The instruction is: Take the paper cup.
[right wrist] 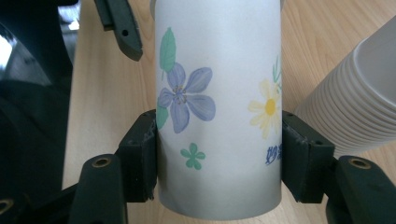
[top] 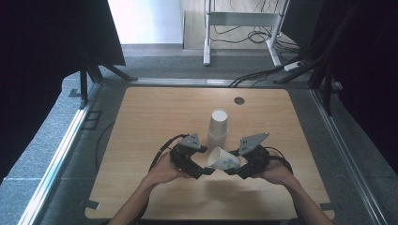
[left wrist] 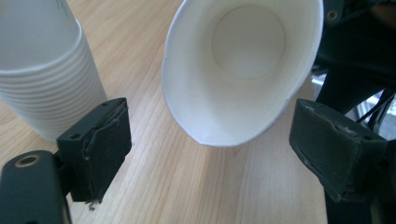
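Right gripper (right wrist: 219, 154) jaws pinch one flowered paper cup (right wrist: 218, 107) held sideways above the wooden table (top: 141, 122) — left gripper (left wrist: 210, 154) jaws spread at its mouth. One cup stack (top: 218, 127) stands behind; grey carpet around.

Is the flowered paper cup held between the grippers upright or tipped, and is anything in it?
Tipped on its side and empty. The right gripper holds the flowered cup sideways, and the left gripper view looks straight into its mouth at a bare white bottom.

Flowered paper cup (right wrist: 219, 116) lies sideways beside stacked cups (top: 218, 127).
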A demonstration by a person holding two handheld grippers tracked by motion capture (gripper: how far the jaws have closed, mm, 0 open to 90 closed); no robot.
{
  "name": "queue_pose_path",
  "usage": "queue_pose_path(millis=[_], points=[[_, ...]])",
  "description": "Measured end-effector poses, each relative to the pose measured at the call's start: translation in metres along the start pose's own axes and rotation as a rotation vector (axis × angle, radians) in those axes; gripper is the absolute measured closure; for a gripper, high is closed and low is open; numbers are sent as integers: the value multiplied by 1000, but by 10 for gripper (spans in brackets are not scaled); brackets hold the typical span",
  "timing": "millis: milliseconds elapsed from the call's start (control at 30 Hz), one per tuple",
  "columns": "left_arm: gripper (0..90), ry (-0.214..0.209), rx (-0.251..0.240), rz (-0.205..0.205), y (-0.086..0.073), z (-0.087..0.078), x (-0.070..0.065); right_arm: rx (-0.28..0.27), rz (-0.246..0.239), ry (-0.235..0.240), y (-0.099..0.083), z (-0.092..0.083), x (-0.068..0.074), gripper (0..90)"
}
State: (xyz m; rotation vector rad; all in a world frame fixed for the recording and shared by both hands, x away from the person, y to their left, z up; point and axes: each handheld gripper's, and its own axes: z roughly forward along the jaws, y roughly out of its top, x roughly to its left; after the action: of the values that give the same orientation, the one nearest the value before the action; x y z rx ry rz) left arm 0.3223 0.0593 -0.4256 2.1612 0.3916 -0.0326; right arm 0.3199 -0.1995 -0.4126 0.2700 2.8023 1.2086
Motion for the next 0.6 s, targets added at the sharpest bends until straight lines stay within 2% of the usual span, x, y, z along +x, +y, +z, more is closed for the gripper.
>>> queue_pose_path(millis=[33, 133, 300, 400, 500, 600], points=[[135, -16, -27, -9, 0, -1, 1, -25, 8, 2, -2, -1, 0, 375], [138, -21, -41, -9, 0, -2, 1, -56, 16, 3, -5, -2, 0, 375], [151, -61, -90, -9, 2, -1, 2, -135, 44, 9, -16, 0, 2, 375], [164, -81, -103, -6, 2, 0, 3, -157, 51, 13, -19, 2, 2, 375], [192, -103, -108, -3, 3, 3, 4, -188, 59, 38, -24, 5, 1, 375], [211, -110, -113, -5, 3, 4, 4, -205, 59, 49, -26, 6, 1, 375]])
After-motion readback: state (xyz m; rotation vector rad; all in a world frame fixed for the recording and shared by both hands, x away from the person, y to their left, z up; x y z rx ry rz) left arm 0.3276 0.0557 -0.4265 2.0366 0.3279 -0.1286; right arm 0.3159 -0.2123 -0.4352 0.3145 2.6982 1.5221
